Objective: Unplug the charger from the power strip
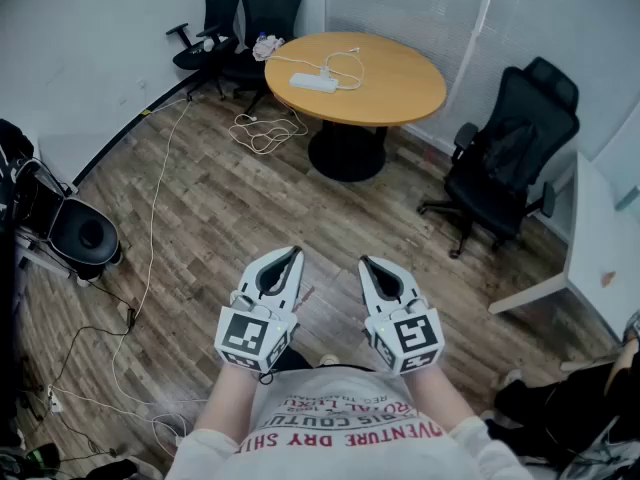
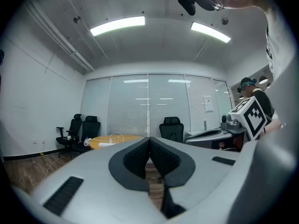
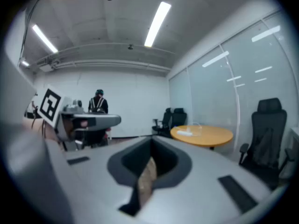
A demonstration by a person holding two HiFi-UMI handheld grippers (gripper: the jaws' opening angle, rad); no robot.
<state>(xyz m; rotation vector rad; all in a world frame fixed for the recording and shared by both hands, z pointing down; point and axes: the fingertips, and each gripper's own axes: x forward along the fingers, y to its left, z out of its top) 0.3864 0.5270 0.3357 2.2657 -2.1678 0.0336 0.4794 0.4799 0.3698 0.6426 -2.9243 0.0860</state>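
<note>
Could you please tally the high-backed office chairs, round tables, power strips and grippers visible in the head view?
Black office chairs: 3
Round table: 1
Power strip: 1
Grippers: 2, left gripper and right gripper
Total: 7

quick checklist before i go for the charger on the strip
1. Power strip in sight: ok, on the round table.
2. Strip within reach: not ok, the table is far across the floor.
3. Left gripper free: ok, jaws shut on nothing.
4. Right gripper free: ok, jaws shut on nothing.
5. Charger seated in the strip: cannot tell, too small.
6. Path: not ok, loose cable lies on the floor by the table.
</note>
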